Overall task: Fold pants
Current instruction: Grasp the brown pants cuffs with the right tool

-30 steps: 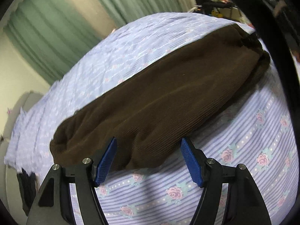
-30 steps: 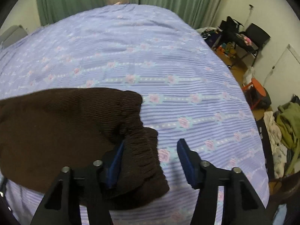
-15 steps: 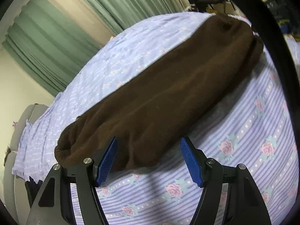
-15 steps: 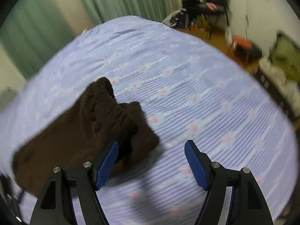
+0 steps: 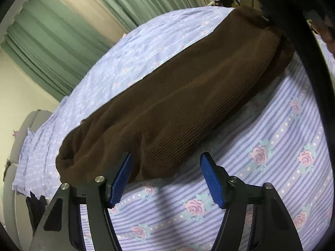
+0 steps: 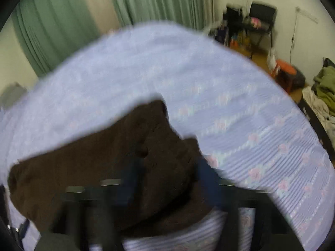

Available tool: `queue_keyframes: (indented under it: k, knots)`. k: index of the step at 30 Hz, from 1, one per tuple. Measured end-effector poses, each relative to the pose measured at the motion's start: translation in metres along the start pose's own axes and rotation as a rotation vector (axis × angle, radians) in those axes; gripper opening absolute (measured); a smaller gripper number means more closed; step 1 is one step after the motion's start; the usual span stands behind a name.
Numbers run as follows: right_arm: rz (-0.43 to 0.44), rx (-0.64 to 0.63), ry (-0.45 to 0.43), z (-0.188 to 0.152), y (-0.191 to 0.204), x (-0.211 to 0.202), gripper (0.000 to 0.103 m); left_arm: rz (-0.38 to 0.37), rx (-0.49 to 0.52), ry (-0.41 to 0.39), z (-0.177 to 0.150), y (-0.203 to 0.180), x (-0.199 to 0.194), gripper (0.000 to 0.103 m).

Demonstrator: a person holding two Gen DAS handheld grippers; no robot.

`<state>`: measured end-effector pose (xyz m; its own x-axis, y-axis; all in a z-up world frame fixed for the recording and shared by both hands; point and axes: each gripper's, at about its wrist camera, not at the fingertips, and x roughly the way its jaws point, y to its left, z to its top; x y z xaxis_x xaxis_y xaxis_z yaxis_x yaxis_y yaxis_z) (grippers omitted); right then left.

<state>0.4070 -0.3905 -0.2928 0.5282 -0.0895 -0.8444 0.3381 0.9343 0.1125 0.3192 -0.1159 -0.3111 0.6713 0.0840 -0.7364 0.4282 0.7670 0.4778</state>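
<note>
Brown pants lying long and flat across the bed with its purple rose sheet. Left claw wide open at the hem end, holding nothing. Right claw blurry over the waistband end; cannot tell if gripping. Green curtains behind.

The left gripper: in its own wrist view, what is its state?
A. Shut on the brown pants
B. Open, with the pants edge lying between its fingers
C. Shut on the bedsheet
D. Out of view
B: the left gripper is spread wide, and the edge of the brown pants lies ungripped between its blue fingers.
</note>
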Motion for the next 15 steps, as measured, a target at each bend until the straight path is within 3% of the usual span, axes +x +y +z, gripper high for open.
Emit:
queue_keyframes:
  k: [1,4,8,11,13,14,15]
  knots:
    - [0.003,0.002,0.002,0.0,-0.001,-0.001,0.023,-0.003,-0.002,0.003,0.001,0.0,0.002,0.062]
    - [-0.008,0.027,-0.099,-0.002,-0.007,-0.032,0.023,-0.008,-0.011,-0.003,0.004,0.002,0.004,0.062]
    - [-0.08,0.006,-0.011,-0.004,-0.009,-0.002,0.033,0.007,-0.007,0.007,0.005,0.001,0.01,0.062]
    - [-0.114,-0.014,-0.012,-0.009,-0.007,-0.001,0.053,0.033,0.004,-0.007,0.004,-0.004,0.006,0.062]
    - [-0.178,0.015,-0.04,-0.015,-0.008,-0.018,0.079,0.06,0.035,-0.015,0.003,-0.011,0.009,0.06]
    - [-0.199,0.045,-0.053,-0.019,-0.013,-0.024,0.081,0.072,0.057,-0.028,0.002,-0.015,0.01,0.056]
    - [-0.197,0.105,-0.065,-0.025,-0.019,-0.029,0.082,0.083,0.074,-0.036,0.002,-0.018,0.01,0.045]
